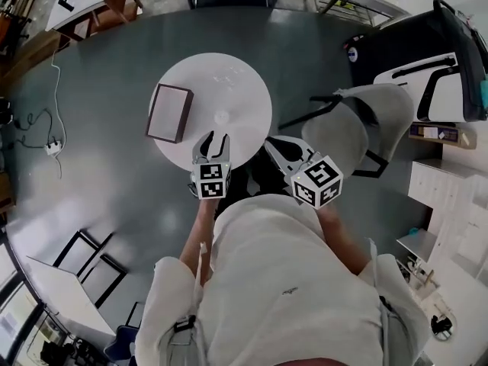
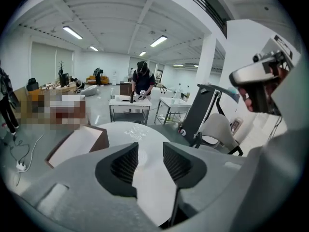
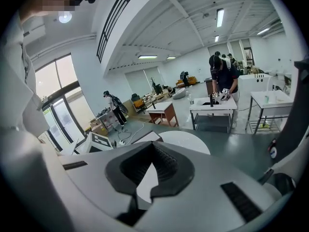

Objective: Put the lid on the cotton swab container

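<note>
A round white table (image 1: 252,97) stands in front of me. On it, just ahead of my left gripper (image 1: 214,139), lies a small clear round piece (image 1: 221,117); I cannot tell whether it is the lid or the container. More clear, glinting bits (image 1: 229,73) lie near the far rim. In the left gripper view the left gripper (image 2: 150,151) is open, with only the tabletop and the faint round piece (image 2: 142,158) showing in the gap. My right gripper (image 1: 272,146) hangs off the table's right edge; in the right gripper view it (image 3: 153,146) is shut on nothing.
A flat brown-edged box with a white top (image 1: 169,113) lies on the table's left side. A grey chair (image 1: 358,132) stands close at the right. A cable and power strip (image 1: 52,148) lie on the dark floor at left. People stand at far workbenches (image 2: 130,105).
</note>
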### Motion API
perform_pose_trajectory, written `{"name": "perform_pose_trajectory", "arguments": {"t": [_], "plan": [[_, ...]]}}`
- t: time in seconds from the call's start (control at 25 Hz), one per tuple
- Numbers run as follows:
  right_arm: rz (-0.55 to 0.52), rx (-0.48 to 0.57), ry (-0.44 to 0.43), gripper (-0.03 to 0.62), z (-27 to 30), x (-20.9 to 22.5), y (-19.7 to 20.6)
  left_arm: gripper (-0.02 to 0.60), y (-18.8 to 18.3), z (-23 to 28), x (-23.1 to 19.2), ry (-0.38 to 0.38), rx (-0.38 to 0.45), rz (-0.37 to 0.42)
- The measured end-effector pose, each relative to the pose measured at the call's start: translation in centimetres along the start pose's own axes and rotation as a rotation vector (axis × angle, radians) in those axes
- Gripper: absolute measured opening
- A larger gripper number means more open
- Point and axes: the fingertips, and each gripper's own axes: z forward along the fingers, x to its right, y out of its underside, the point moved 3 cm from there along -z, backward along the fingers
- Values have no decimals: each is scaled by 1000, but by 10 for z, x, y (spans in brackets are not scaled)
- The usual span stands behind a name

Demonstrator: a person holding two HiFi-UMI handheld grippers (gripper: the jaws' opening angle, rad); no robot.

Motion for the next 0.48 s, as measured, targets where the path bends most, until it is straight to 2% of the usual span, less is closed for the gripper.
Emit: {"name": "perform_pose_trajectory", "arguments": {"t": [0.32, 0.48], "plan": [[43, -52, 33, 6, -4, -4, 22, 253, 48, 50, -4, -64, -59, -60], [70, -75, 50, 6, -7, -4, 33, 288, 66, 68, -9, -125, -57, -67]]}}
